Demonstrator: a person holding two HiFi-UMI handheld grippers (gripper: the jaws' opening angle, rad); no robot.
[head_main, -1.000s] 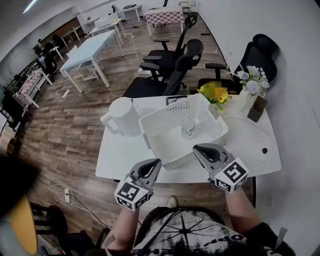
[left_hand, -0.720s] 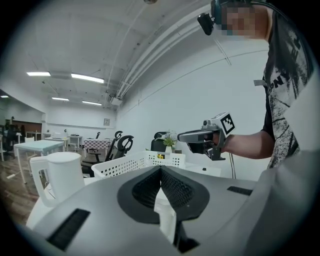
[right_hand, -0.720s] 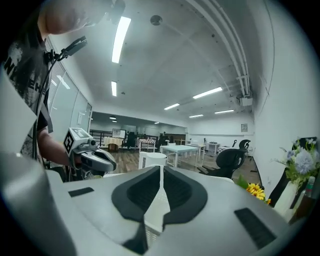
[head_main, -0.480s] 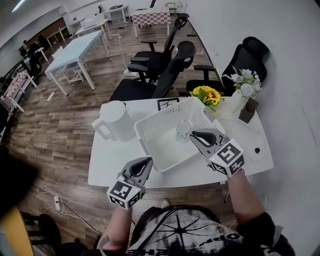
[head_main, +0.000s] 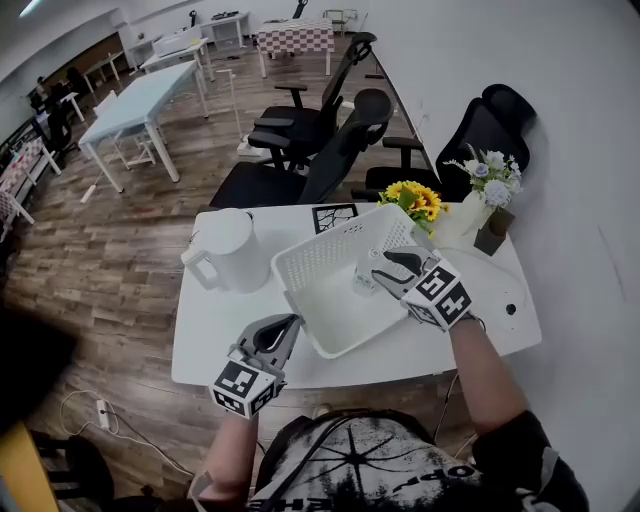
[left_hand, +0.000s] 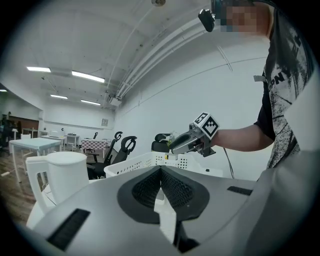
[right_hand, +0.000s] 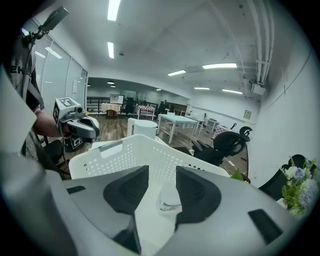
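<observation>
Glass (head_main: 365, 283): small and clear, upright on the floor of the white basket (head_main: 300, 265), toward its far right corner. In the right gripper view the glass (right_hand: 170, 197) shows through the gap of the jaws.
Right tool (head_main: 376, 272): held over the right side of the basket with its jaws spread wide. The glass stands just ahead of the tips, in line with the gap. From where I stand I cannot tell whether a jaw touches it.
Left tool (head_main: 293, 322): held over the near edge of the table (head_main: 215, 325), to the near left of the basket and apart from it. In its own view the left tool (left_hand: 160, 171) has its jaws pressed together with nothing between them.
Basket: it has perforated walls, sits mid-table and is turned at an angle to the table's edges. In the right gripper view the basket (right_hand: 115, 155) fills the space ahead of the right tool (right_hand: 162, 172).
Jug (head_main: 228, 250): white and upright, its handle to the left, just left of the basket.
Flowers: sunflowers (head_main: 412, 198) stand just beyond the basket's far right corner. A vase of pale flowers (head_main: 490, 172) is farther right, by the wall.
Card (head_main: 332, 217): black-and-white print, flat on the table at the far side of the basket.
Chairs (head_main: 330, 130): black office chairs beyond the table's far edge.
</observation>
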